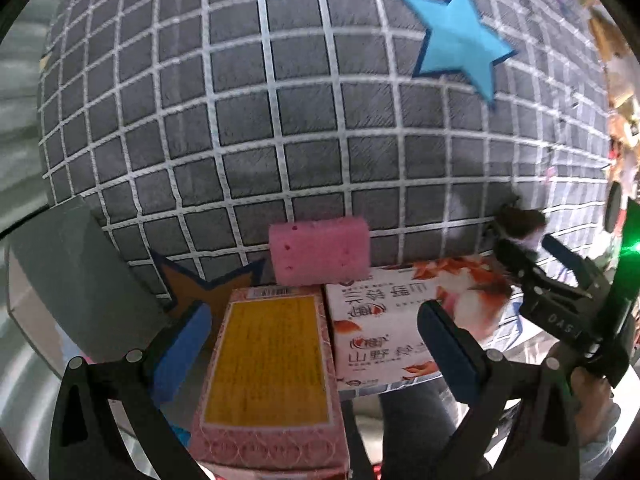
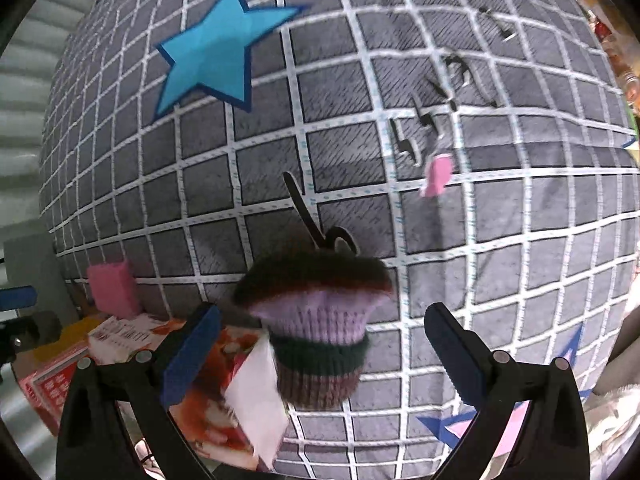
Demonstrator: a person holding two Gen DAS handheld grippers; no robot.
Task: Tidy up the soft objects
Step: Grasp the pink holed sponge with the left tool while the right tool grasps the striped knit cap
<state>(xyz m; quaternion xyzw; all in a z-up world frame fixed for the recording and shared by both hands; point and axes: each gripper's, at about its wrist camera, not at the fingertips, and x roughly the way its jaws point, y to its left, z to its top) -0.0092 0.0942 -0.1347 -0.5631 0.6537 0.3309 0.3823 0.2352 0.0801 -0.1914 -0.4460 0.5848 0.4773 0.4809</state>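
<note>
While boxes crowd one corner of the grey checked mat, the right gripper hangs with its blue fingers spread wide, a striped knitted sock loose between them and apparently falling, blurred, its paper tag trailing. The left gripper, equally wide, frames a pink-and-yellow box without gripping it. A pink sponge stands behind, near the mat's edge, probably awaiting sorting. Whether the sock touches either finger is unclear.
</note>
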